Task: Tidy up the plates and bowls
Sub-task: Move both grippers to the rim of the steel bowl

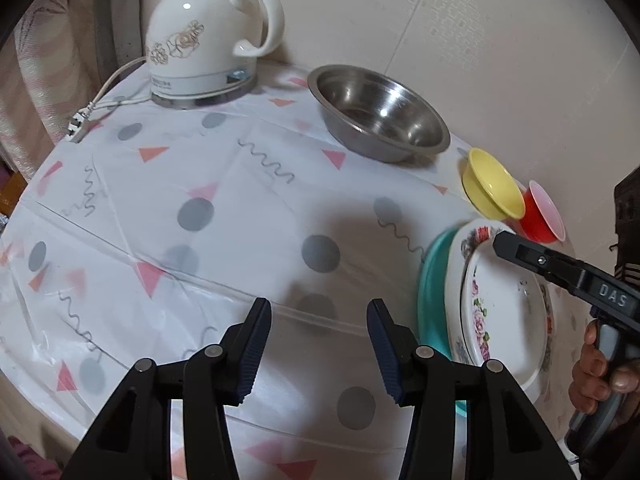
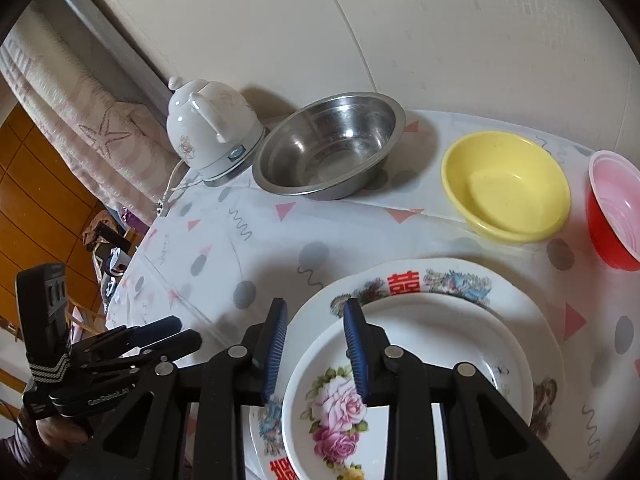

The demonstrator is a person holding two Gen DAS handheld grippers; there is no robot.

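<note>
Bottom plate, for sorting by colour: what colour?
Teal bottom plate, showing best in the left wrist view.

**Kettle, cord and cloth**

A white kettle (image 1: 208,36) with a flower print stands at the far edge of the bench (image 1: 240,216), its cord (image 1: 108,96) lying beside it. A cloth with grey dots and pink triangles covers the bench. Behind is a pale wall (image 2: 440,32).

Both grippers, left gripper (image 1: 319,350) and right gripper (image 2: 316,346), are black with 2 blue ribbed pads.

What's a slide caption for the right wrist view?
Open right gripper above the rose plate stacked on a larger plate; steel bowl, yellow bowl, red bowl behind.
</note>
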